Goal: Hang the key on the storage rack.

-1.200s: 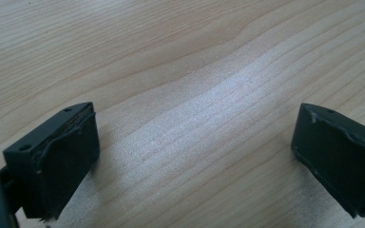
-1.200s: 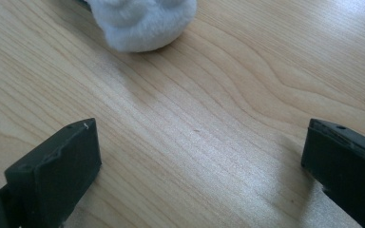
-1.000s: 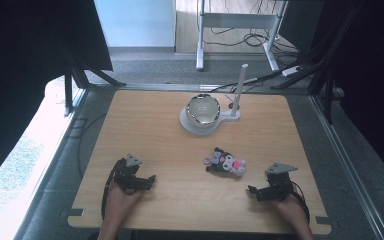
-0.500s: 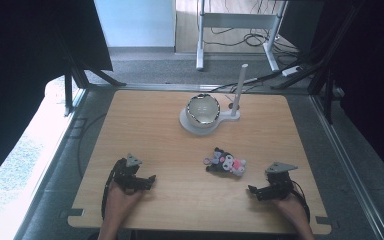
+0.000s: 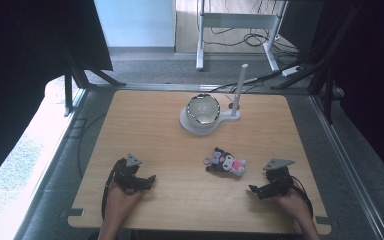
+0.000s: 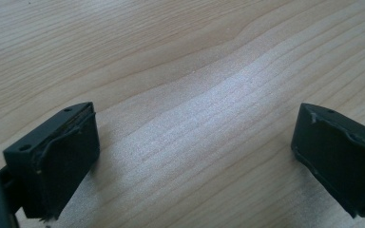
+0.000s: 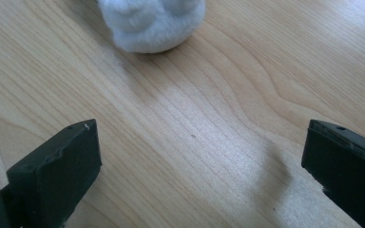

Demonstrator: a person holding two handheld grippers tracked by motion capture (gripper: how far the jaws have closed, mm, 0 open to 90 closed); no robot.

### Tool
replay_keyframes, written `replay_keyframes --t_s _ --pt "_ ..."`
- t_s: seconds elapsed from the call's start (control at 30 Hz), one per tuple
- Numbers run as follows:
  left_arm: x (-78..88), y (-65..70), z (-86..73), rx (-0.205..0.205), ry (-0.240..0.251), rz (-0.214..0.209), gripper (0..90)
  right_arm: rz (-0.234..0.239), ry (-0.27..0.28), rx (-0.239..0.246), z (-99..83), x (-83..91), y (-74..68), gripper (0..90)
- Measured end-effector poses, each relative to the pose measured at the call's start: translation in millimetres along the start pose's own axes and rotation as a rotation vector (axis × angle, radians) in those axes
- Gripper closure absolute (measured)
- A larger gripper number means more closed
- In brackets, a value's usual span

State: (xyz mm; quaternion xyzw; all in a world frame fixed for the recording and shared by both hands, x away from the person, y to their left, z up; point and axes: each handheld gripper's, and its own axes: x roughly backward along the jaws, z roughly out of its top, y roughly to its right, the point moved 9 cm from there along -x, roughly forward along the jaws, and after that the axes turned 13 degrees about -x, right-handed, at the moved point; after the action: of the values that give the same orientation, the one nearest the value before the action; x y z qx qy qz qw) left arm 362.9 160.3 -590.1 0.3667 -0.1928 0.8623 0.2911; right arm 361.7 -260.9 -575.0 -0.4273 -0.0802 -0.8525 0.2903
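A small plush toy [image 5: 224, 162], black, white and pink, lies on the wooden table [image 5: 155, 125] right of centre. My right gripper [image 5: 258, 190] rests open near the front right, just right of the toy; a white fluffy part of the toy [image 7: 152, 21] lies ahead of its spread jaws. My left gripper [image 5: 149, 182] rests open at the front left over bare wood, with nothing between its jaws. A person's hands hold both grippers.
A round metal bowl [image 5: 203, 110] sits on a white base [image 5: 192, 125] at the back centre, with a white upright post [image 5: 239, 90] beside it. Black frame bars and cables run along the table's sides.
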Motion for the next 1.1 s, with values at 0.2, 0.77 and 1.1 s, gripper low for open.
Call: replay_keyframes --t_s 0.2,0.77,1.1 --pt "0.0 0.0 0.0 0.000 0.000 0.000 2.1 0.015 -0.028 0.000 4.8 -0.3 -0.5 0.0" --pt "0.0 0.0 0.0 0.000 0.000 0.000 2.1 0.035 -0.106 0.012 22.0 -3.1 1.2 0.1" --pt "0.0 0.0 0.0 0.000 0.000 0.000 2.1 0.040 -0.169 0.062 30.3 -7.3 -2.4 0.8"
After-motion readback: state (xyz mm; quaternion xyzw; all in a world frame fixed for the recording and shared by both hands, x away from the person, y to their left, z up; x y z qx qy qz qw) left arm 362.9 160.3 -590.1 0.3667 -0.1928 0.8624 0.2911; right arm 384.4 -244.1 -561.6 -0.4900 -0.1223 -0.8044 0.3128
